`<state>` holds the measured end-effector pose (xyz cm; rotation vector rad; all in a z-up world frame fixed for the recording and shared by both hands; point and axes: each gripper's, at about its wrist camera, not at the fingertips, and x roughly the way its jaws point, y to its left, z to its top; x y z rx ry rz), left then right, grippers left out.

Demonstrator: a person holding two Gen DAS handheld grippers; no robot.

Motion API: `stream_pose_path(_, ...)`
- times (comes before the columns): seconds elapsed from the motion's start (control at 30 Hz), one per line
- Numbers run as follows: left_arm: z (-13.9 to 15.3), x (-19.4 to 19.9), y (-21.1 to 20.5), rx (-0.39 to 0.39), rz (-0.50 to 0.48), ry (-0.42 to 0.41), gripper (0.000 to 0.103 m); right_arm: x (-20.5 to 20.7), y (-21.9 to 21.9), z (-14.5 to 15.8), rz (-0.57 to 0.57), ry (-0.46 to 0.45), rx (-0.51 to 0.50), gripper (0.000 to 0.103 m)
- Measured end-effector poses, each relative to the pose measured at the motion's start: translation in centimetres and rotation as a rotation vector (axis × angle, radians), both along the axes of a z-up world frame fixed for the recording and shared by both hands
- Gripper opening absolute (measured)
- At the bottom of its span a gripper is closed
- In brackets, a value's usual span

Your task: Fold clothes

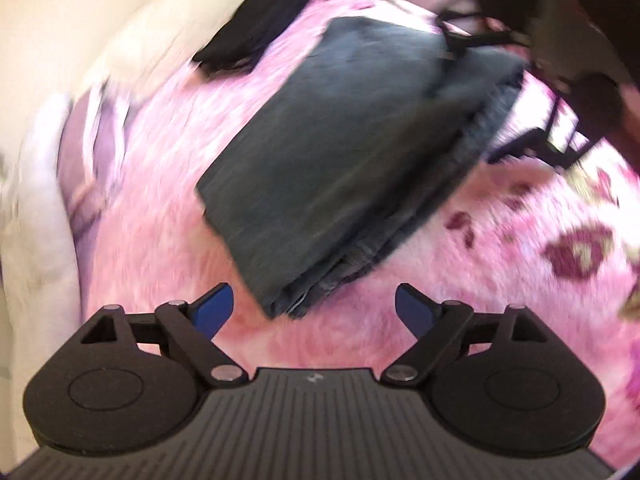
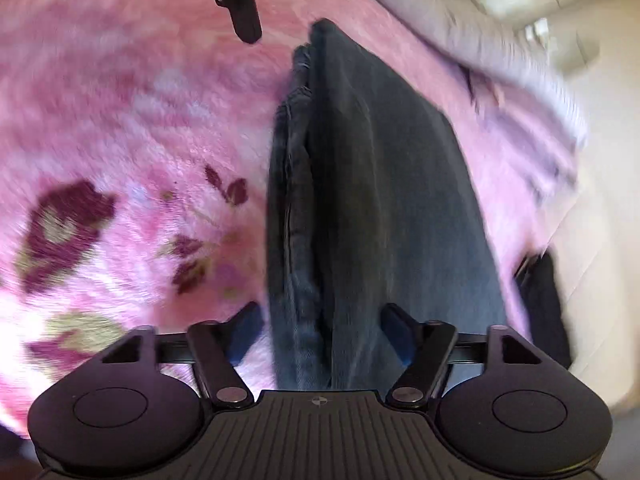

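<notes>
A: Where are the jeans (image 1: 340, 152)?

B: On the pink blanket (image 1: 160, 208), folded into a thick stack. Both grippers hang over it, holding nothing: the left gripper (image 1: 314, 308) spread, the right gripper (image 2: 320, 328) spread astride the near end.

A: Step?

B: The fold looks finished. Next probably calls for moving the stack beside the dark pile (image 1: 256, 28).

A: Long axis?

B: Straight away from the right gripper; layered edges on its left.
</notes>
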<state>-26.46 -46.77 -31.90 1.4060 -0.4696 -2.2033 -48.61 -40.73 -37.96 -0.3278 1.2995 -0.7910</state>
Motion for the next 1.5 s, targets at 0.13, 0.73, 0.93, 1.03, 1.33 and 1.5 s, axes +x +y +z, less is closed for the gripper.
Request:
stream_pose_path(0.13,-2.4,-1.5,0.8,-0.095,-0.114,-0.021,0.089,-1.4,-2.4,1.8,-0.09,-0.069,0.095,0.044)
stream_pose_path(0.73,-3.9,-5.9,-4.6,-0.166,-0.169,-0.129,0.045,-1.5,-0.1,6.7,-0.135,-0.161,0.082,0.068)
stream_pose_path(0.93,-1.2,-6.3,-6.2,-0.045,-0.116,-0.11,0.043,0.1,-1.9,1.5,-0.143,0.05,-0.085,0.08)
stream_pose_path(1.03,-0.3,-6.0,-5.6,-0.015,-0.117,-0.117,0.041,-2.1,-4.1,1.5,-0.201,0.087,-0.04,0.047)
stream_pose_path(1.33,7.5,-4.9,-1.5,0.114,-0.058,-0.099,0.038,-3.7,-1.7,12.6,-0.14,0.003,0.086,0.022)
stream_pose_path(1.5,11.3,-3.3,2.5,0.16,-0.043,-0.068,0.038,-3.2,3.0,17.4,-0.123,-0.007,0.138,0.022)
